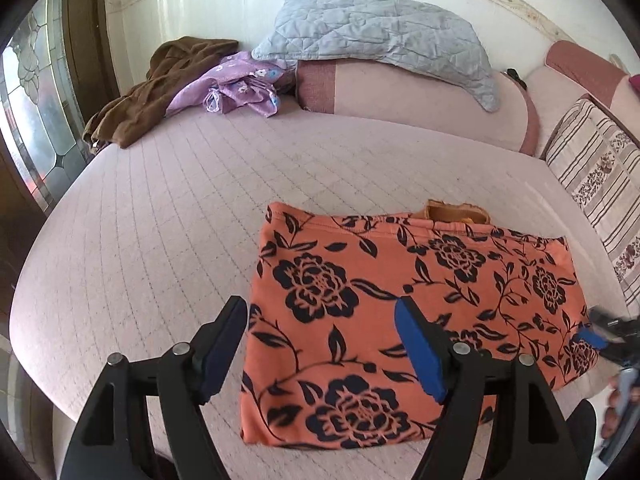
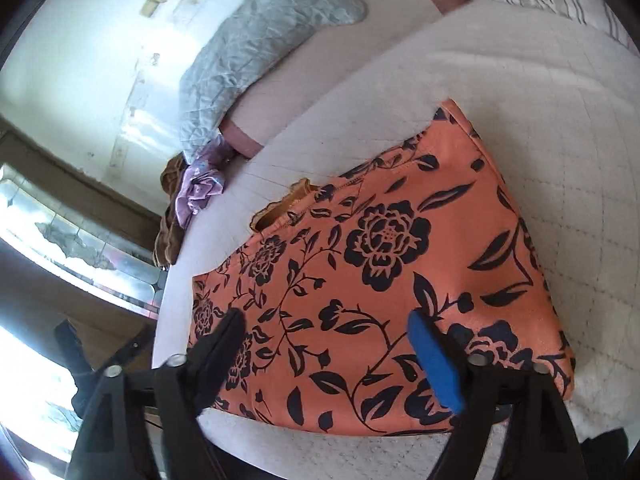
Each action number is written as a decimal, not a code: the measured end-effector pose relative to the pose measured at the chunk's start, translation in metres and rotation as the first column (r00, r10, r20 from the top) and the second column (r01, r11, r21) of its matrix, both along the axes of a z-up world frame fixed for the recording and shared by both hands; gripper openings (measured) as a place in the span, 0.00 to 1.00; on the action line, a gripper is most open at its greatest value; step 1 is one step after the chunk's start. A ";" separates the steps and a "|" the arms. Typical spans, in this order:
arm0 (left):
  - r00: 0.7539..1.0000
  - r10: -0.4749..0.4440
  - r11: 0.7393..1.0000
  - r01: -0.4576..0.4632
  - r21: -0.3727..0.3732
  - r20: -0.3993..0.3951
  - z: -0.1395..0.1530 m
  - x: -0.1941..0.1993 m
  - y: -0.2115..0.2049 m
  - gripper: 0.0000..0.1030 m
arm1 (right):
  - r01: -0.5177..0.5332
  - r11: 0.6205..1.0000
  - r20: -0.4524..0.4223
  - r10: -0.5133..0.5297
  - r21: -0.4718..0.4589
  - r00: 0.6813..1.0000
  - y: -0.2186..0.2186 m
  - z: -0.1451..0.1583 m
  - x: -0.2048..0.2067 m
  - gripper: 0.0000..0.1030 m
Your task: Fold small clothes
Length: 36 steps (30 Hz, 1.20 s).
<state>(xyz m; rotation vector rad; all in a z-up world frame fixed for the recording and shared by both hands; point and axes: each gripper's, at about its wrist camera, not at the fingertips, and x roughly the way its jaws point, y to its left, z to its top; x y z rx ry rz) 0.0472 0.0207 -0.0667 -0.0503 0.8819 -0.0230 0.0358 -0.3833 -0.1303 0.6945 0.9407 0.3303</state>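
Observation:
An orange garment with black flowers (image 1: 400, 312) lies folded flat in a rough rectangle on the pale quilted bed (image 1: 160, 240); a tan waistband edge (image 1: 456, 212) pokes out at its far side. My left gripper (image 1: 320, 312) is open and empty, hovering above the garment's left near part. My right gripper (image 2: 324, 320) is open and empty above the same garment (image 2: 380, 264), near its front edge. The right gripper also shows blurred at the right edge of the left wrist view (image 1: 608, 332).
A brown garment (image 1: 160, 88) and a purple flowered cloth (image 1: 236, 88) are piled at the bed's far left. A grey quilted pillow (image 1: 380, 36) lies on a pink bolster (image 1: 420, 104). A striped cushion (image 1: 600, 184) sits at the right. A window (image 1: 36, 120) is on the left.

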 end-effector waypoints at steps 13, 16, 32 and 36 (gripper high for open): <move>0.998 -0.022 0.999 0.019 -0.042 -0.063 -0.030 -0.029 -0.031 0.78 | 0.090 0.991 -0.107 -0.079 0.099 0.991 -0.021 -0.024 -0.071 0.85; 0.995 -0.057 0.997 0.054 -0.048 -0.083 -0.037 -0.033 -0.045 0.78 | 0.131 0.983 -0.160 -0.110 0.129 0.981 -0.024 -0.042 -0.072 0.85; 0.990 -0.052 0.998 0.046 -0.047 -0.133 -0.076 -0.025 -0.055 0.78 | 0.349 0.916 -0.223 -0.304 0.200 0.926 -0.066 -0.054 -0.075 0.85; 0.987 -0.078 0.997 0.076 -0.023 -0.137 -0.076 -0.017 -0.071 0.78 | 0.379 0.898 -0.234 -0.327 0.226 0.915 -0.077 -0.060 -0.082 0.85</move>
